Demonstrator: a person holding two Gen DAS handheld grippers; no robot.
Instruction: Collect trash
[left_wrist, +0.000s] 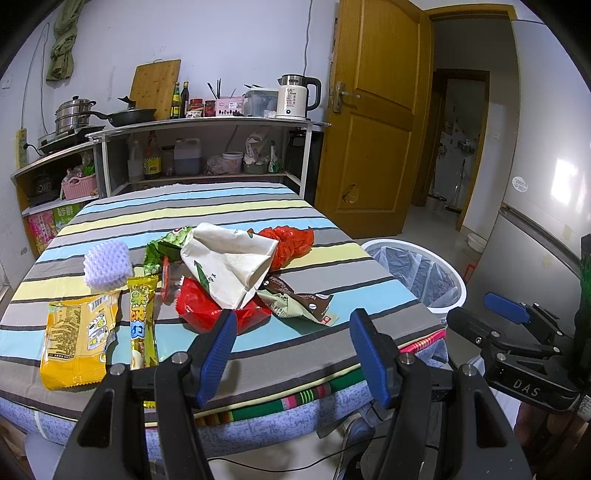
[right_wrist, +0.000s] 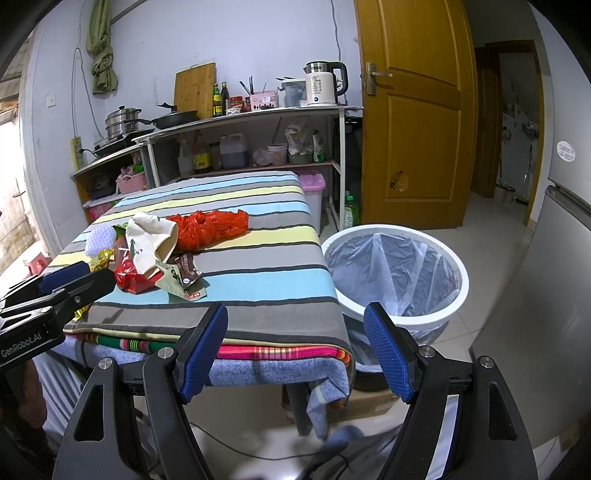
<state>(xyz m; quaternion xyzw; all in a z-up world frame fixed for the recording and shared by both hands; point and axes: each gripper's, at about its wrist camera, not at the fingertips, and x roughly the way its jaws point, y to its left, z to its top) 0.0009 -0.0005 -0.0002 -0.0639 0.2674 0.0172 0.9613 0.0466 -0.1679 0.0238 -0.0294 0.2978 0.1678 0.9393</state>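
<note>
The trash lay heaped mid-table, toward the left edge: a cream paper bag (left_wrist: 231, 264) over a red wrapper (left_wrist: 218, 306), a yellow packet (left_wrist: 77, 339) nearest the front left corner. The left gripper (left_wrist: 293, 347) hung over the table's (left_wrist: 332, 354) front edge, jaws spread and holding nothing. The right gripper (right_wrist: 295, 345) hovered off the front right corner, jaws likewise spread, beside the lined bin (right_wrist: 397, 271) on open floor.

Wrappers (left_wrist: 229, 273) heaped on the striped table (left_wrist: 258, 354)

Lined white bin (right_wrist: 395, 273) stands open on the floor, just beside the table's right edge.
</note>
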